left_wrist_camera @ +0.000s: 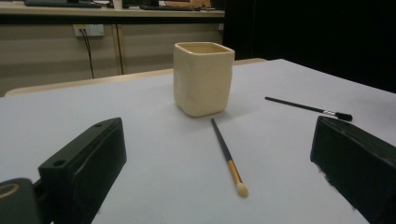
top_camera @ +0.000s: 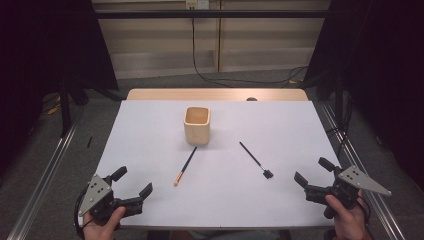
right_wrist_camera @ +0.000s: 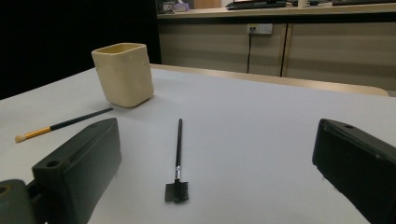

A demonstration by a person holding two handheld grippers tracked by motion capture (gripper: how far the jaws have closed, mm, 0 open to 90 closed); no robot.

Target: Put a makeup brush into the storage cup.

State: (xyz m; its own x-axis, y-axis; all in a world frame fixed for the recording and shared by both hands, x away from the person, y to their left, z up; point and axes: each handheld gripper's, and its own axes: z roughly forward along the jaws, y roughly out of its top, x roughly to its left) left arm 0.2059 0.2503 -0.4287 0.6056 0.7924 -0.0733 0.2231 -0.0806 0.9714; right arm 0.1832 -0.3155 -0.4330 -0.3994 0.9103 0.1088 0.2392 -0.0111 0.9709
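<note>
Both grippers, left gripper [top_camera: 132, 182] and right gripper [top_camera: 312, 171], have blocky black jaws, grey triangular screw-dotted top plates and trailing black cables.

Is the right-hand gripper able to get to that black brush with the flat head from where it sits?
Probably yes: the right gripper is open, and only bare table lies between it and the black brush.

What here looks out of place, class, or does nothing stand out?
Two brushes lie loose on the table instead of in the cup: the orange-tipped brush just in front of it, the black brush off to its right. The cup stands upright; nothing looks spilled or damaged.
</note>
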